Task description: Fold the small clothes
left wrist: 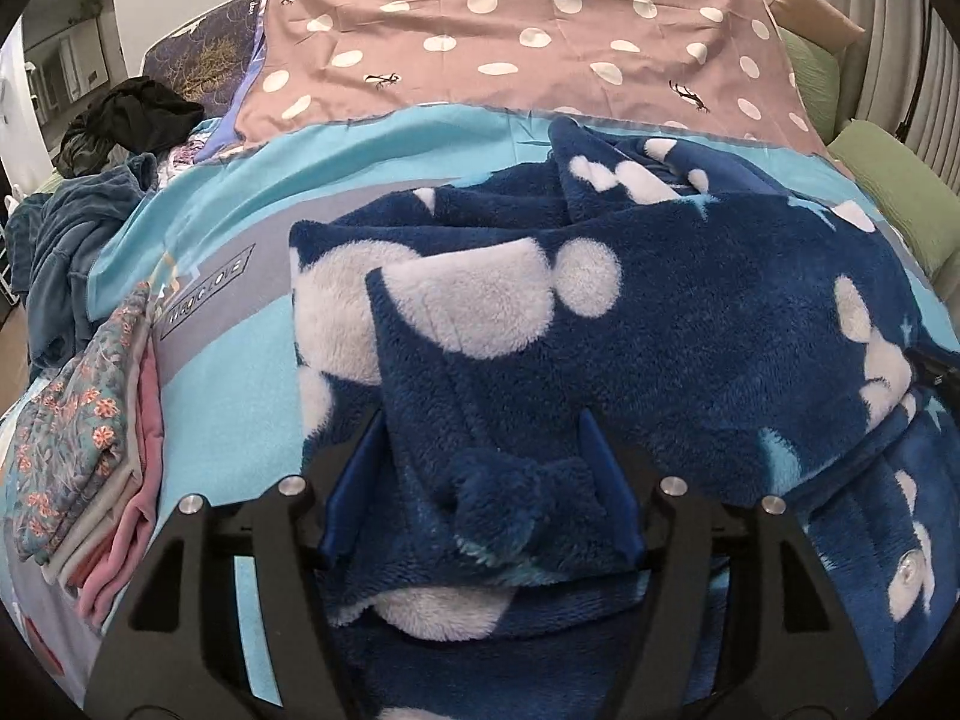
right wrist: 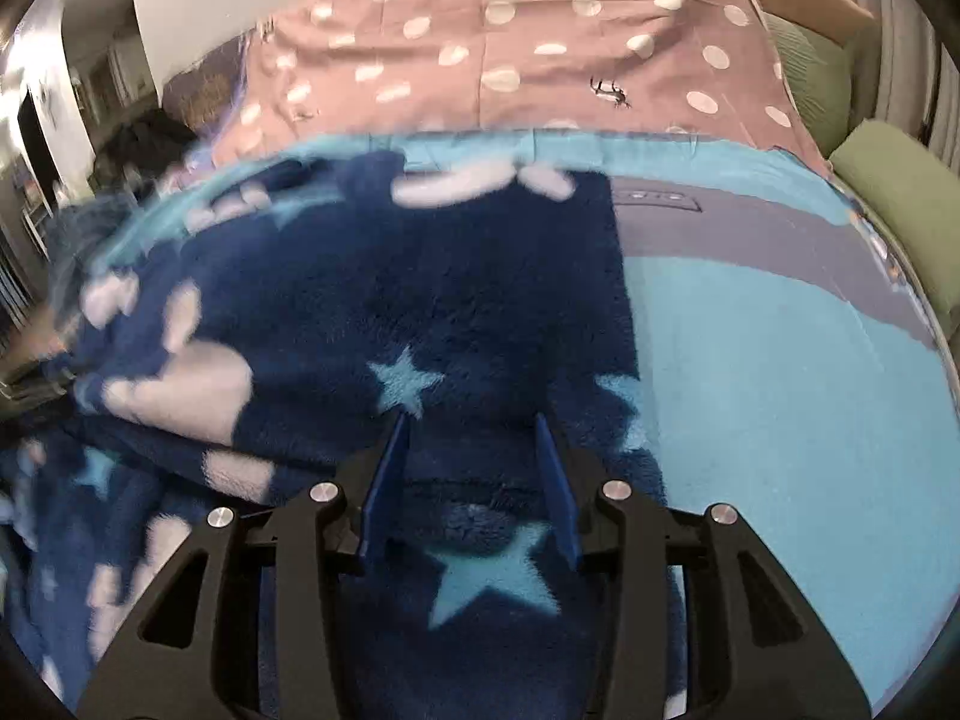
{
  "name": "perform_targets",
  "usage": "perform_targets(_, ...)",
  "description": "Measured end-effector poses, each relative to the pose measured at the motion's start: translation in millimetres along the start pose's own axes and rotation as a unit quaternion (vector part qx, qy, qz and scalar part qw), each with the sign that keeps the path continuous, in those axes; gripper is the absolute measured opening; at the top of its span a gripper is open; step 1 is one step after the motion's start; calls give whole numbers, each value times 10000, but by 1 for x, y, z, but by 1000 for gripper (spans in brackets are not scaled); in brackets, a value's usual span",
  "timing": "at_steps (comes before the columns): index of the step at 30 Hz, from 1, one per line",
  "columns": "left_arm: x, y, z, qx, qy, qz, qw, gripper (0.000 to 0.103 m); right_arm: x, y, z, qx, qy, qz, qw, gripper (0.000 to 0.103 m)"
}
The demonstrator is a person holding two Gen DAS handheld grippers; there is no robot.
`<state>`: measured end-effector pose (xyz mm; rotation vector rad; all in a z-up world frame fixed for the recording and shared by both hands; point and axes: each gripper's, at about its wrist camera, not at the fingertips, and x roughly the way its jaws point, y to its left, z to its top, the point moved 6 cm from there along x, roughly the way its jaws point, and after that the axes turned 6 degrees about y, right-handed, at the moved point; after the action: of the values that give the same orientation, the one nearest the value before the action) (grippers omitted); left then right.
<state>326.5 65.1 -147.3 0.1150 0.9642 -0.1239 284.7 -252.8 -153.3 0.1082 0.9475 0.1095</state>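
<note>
Lying across the bed's light blue cover (left wrist: 252, 372), the navy fleece garment (left wrist: 690, 324) with white blotches and pale blue stars occupies the near middle of the surface, bunched into thick folds toward its far side.

Left gripper (left wrist: 480, 426): the jaws stand spread. A folded corner of the fleece lies between the blue fingers (left wrist: 606, 468), but the pads do not press on it; the cloth rests loose in the gap.

Right gripper (right wrist: 471, 429): the jaws sit at a middling width with fleece bearing a pale blue star (right wrist: 492, 570) between and beneath them. Whether the pads clamp the pile or merely straddle it cannot be told; the left part of this view is smeared by motion.

In the right wrist view, the garment's right edge runs straight from far to near, with bare blue cover on its right.

A stack of folded clothes (left wrist: 90, 450), topped by a floral piece over pink and cream layers, sits at the cover's near left edge. A heap of dark and teal clothing (left wrist: 90, 198) lies at the far left edge. A mauve dotted sheet (left wrist: 510, 42) covers the far half of the bed. Green cushions (left wrist: 888, 192) line the right edge.
</note>
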Motion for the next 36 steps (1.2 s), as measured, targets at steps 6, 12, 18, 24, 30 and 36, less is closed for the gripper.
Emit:
perform_targets(6, -16, 3, 0, -52, 4, -40, 10000, 66, -36, -7, -6, 178, -263, 96, 9994, 43)
perform_targets(12, -87, 22, -20, -201, -508, -416, 9976, 68, -128, -34, -46, 67, -819, 1, 9966, 47)
perform_targets(18, -127, 23, -84, -97, -445, -780, 9959, 79, -145, -42, -115, 423, -487, 146, 9978, 49)
perform_targets(24, -143, 24, -143, -347, -315, -888, 9949, 80, -163, 5, -146, 400, -384, 1081, 9926, 49)
perform_targets(30, -159, 33, -167, -610, -318, -936, 9932, 80, -183, 76, -177, -162, 79, 2706, 9625, 49)
perform_targets(36, -169, 32, -184, -597, -333, -836, 9942, 80, -173, 127, -219, -272, 931, 3663, 9254, 49)
